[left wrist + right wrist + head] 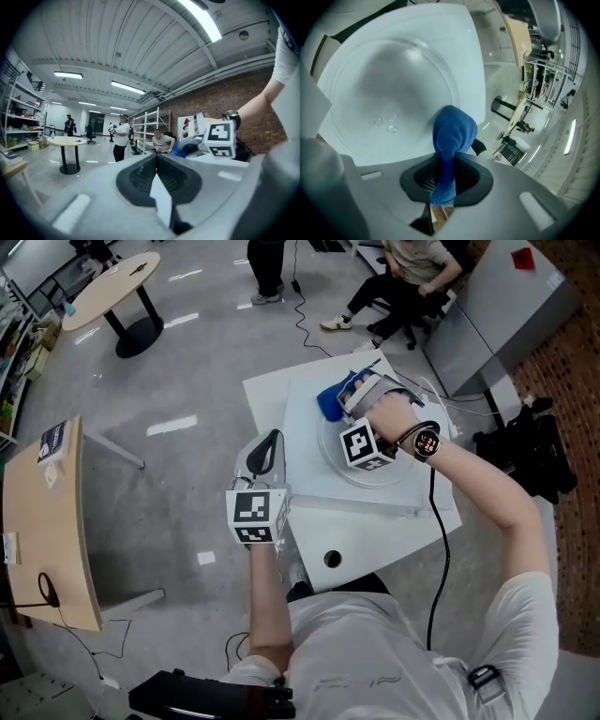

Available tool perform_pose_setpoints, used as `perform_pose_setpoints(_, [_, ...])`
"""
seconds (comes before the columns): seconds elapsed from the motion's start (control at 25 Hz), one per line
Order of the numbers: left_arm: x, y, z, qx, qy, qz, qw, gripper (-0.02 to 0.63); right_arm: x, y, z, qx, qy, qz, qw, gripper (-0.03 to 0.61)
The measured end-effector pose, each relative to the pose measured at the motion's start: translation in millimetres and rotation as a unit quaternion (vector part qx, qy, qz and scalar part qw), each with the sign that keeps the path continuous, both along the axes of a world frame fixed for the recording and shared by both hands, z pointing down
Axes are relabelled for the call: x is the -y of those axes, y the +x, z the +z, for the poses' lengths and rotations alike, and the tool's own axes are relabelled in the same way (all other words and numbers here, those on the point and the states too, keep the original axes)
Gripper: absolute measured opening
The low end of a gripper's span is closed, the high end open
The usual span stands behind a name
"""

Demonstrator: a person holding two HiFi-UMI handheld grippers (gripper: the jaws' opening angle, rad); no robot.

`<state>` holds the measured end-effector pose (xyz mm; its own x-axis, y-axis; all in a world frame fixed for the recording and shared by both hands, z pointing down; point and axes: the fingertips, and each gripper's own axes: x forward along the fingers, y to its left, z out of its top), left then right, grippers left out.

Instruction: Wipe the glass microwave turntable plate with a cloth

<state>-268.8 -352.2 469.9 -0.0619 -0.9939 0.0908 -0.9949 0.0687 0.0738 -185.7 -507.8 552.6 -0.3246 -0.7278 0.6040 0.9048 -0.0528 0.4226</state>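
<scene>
Firmly clamping the right tool point(445, 169) on a blue cloth point(453, 130), with the bunched end down at the rim of the glass microwave turntable plate point(386, 93). Holding the left tool point(157, 161) pressed together on nothing, raised beside the left edge of the white surface point(375, 545) carrying the plate.

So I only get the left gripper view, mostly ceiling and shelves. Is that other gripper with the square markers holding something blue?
Observer: Yes. The right gripper has its jaws shut on a blue cloth.
Visitor: What's under it?
Observer: A round glass plate lying on a white board. The cloth is at the plate's rim.
Visitor: Is the plate dry?
Observer: Not quite. A few water drops sit on it.
</scene>
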Motion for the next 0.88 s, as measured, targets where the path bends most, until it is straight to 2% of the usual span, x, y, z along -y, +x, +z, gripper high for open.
perform_pose_setpoints(0.16, [5,11,-3,0.001,0.009,0.016,0.9998,0.002,58,27,-1,-0.005,0.012,0.067,0.998,0.054])
perform_pose_setpoints(0.4, [17,36,-10,0.002,0.019,0.053,0.9984,0.002,104,123,2,-0.034,0.017,0.166,0.985,0.054])
perform_pose_setpoints(0.64, [20,62,-18,0.008,0.026,0.088,0.9958,0.002,67,200,4,-0.042,0.007,0.209,0.977,0.055])
perform_pose_setpoints(0.88, [16,74,-23,0.018,0.035,0.101,0.9941,0.002,-12,223,9,-0.048,-0.009,0.189,0.981,0.055])
